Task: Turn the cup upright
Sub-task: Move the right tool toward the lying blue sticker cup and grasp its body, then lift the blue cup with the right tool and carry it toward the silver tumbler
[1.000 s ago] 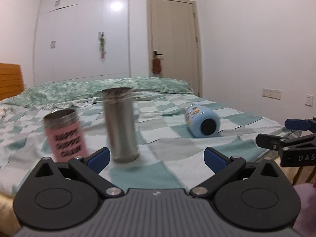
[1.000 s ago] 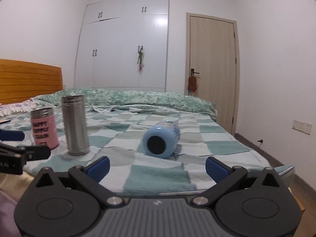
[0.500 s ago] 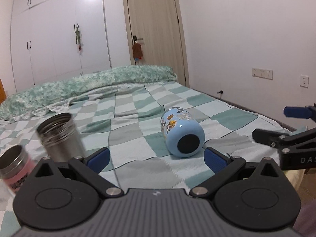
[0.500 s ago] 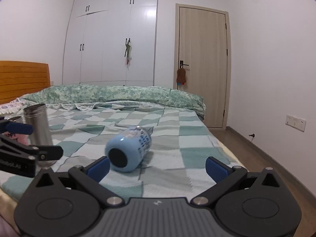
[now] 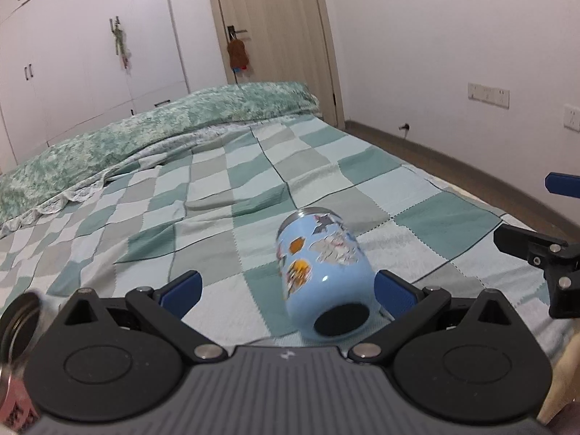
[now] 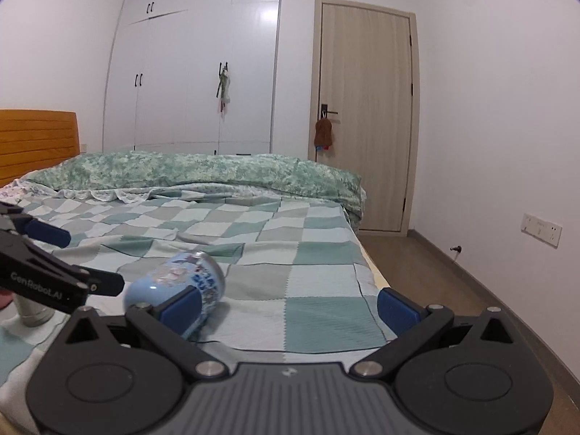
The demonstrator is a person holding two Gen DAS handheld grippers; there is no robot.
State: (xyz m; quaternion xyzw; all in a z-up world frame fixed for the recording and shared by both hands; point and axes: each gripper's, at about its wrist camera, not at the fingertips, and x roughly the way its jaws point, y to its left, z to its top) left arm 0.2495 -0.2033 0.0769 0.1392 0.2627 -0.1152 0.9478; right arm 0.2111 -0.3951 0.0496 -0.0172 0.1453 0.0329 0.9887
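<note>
We hold the left tool [image 5: 286, 288] spread wide and low over the bed [image 5: 224, 195], its blue pads [image 5: 180, 289] set either side of the cup [image 5: 322, 279], ready, we judge, to close on the body and tip it up. The cup lies on its side on the checked cover, its dark base toward us and its steel rim pointing away toward the pillows; it sits between the pads but off to the right, close to the right pad, and no contact shows.

Our right tool [image 6: 288, 308] hangs just beside it, also spread and gripping nothing, aimed past the cup [image 6: 174, 286] toward the door [image 6: 366, 116]; we judge it is waiting, kept clear while the left takes the grasp.

Much is hidden. From the right wrist, the near pad covers part of the cup's lower side, so its contact with the bed cannot be read. The cup's mouth faces away in both views, and we cannot tell whether it has a lid. At the left edge of the left wrist view a steel flask [image 5: 18, 320] and a pink can [image 5: 16, 402] are cut off by the frame and the tool's body, and the cup's stickers are blurred.
</note>
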